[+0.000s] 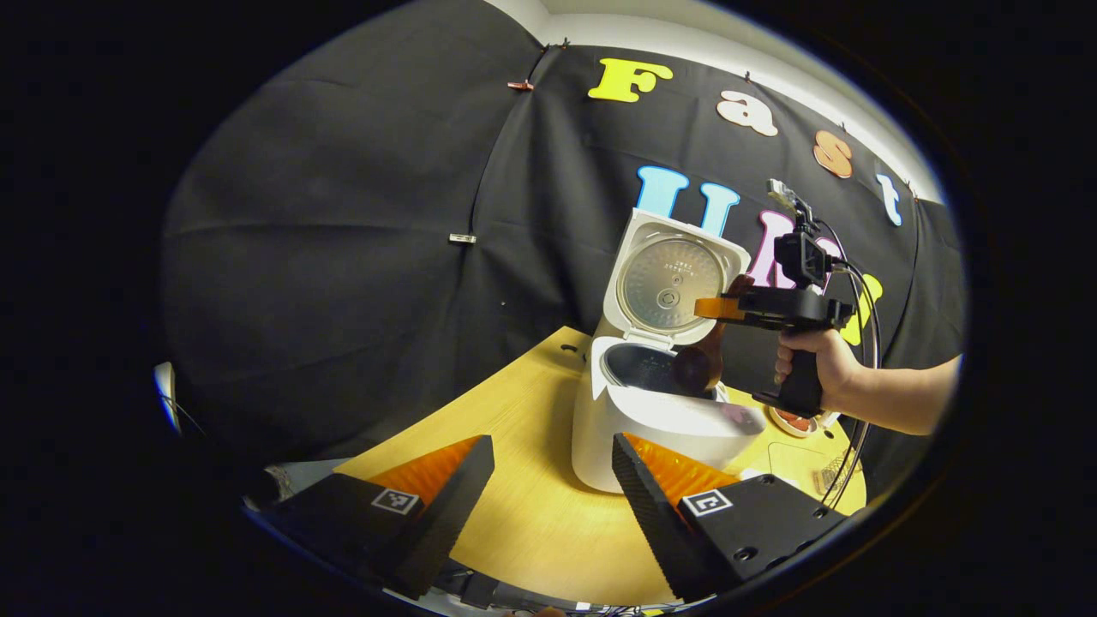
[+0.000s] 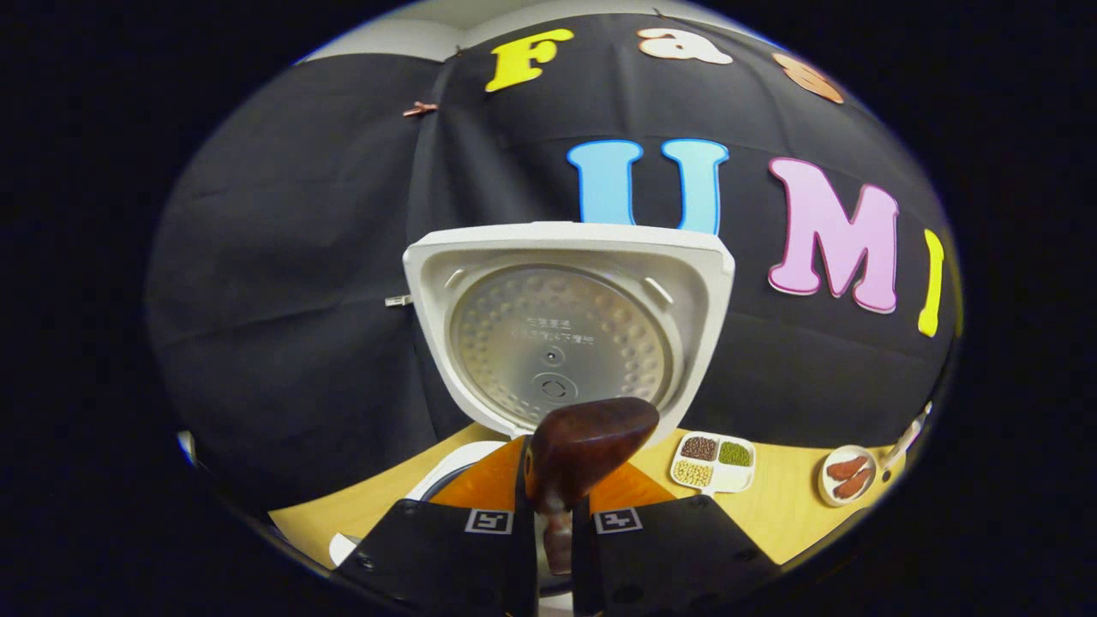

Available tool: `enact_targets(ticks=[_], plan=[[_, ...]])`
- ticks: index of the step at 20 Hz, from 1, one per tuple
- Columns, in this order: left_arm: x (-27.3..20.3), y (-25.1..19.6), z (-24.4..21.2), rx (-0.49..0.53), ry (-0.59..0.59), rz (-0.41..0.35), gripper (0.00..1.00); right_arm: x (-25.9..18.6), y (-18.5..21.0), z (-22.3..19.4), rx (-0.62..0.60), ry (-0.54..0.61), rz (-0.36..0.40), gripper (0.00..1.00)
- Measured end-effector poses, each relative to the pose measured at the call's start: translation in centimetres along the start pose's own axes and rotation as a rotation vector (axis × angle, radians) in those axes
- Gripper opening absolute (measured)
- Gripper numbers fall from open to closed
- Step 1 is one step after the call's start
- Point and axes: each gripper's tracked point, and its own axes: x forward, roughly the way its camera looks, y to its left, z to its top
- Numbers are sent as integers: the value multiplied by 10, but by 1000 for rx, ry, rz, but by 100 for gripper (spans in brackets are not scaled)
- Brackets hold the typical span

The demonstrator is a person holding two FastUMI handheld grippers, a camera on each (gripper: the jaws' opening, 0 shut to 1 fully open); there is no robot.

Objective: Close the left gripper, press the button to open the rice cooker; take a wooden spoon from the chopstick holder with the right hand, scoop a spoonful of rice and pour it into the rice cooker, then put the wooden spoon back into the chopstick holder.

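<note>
The wooden spoon point(image 2: 591, 441) is clamped by its handle between the fingers of the right gripper point(image 2: 553, 523). In the right gripper view the dark bowl of the spoon stands up just ahead of the fingertips. In the left gripper view the same wooden spoon point(image 1: 696, 367) hangs bowl-down over the open pot of the rice cooker point(image 1: 651, 420), at or just inside the rim. Whether rice remains in the bowl cannot be told.

Handling: the spoon is judged light and rigid, with a smooth, polished finish (expect some slip). Hold it on the handle, well back from the bowl, with firm closure so it does not pivot while tipped.

The lid point(image 2: 566, 330) of the cooker stands raised behind the pot, its metal inner plate facing the camera. The left gripper point(image 1: 548, 488) is held low before the cooker with its jaws set wide and nothing between them.

On the table point(image 1: 531, 514), to the right, lie a divided dish point(image 2: 713, 461) of beans and grains and a small plate point(image 2: 847, 476). A hand point(image 1: 814, 356) holds the right gripper point(image 1: 728, 313) by its grip.
</note>
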Motion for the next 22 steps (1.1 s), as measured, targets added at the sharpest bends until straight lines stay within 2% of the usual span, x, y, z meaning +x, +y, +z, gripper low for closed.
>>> enact_targets(ticks=[6,10,13,16,17,18,22], plan=[[-4,-16,-4,26,2,-48,95,-36,-47,40,313,-26,-49,19],[-5,-49,-2,49,1,-95,95,-78,-114,65,451,-74,-124,19],[-5,-80,0,52,5,-139,95,-115,-170,69,514,-101,-192,19],[-7,-112,-3,12,24,-172,95,-155,-233,68,559,-123,-273,19],[-7,-122,-5,9,30,-177,95,-168,-251,70,575,-139,-297,24],[-6,-132,-8,14,37,-181,95,-181,-271,70,589,-149,-321,19],[-5,-172,-13,35,59,-207,95,-229,-342,49,612,-154,-409,19]])
